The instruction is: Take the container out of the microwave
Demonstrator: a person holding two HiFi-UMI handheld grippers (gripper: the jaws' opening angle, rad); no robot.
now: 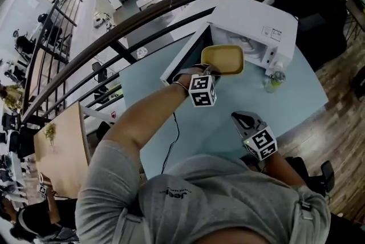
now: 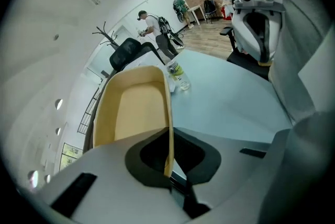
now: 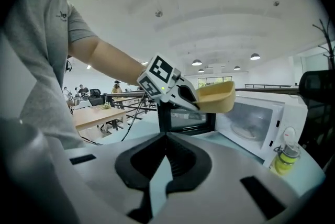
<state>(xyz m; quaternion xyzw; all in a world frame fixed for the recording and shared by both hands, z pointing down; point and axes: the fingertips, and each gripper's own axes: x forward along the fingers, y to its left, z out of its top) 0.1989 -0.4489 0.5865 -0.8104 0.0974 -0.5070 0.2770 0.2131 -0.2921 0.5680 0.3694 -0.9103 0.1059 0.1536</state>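
The microwave (image 1: 268, 32) sits at the far edge of the bench (image 1: 296, 92), its door (image 1: 183, 57) swung wide left and a bottle (image 1: 274, 78) just beside its right front corner. The yellow container (image 1: 222, 60) hangs before the open cavity, near rim pinched by the left claw (image 1: 210, 70). The right claw (image 1: 242, 119), pressed together and empty, hovers lower, well apart

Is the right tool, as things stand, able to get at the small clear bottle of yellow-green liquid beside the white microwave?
Probably yes. Only bare pale blue table lies between the right tool and the small clear bottle, though its shut jaws would need opening first.
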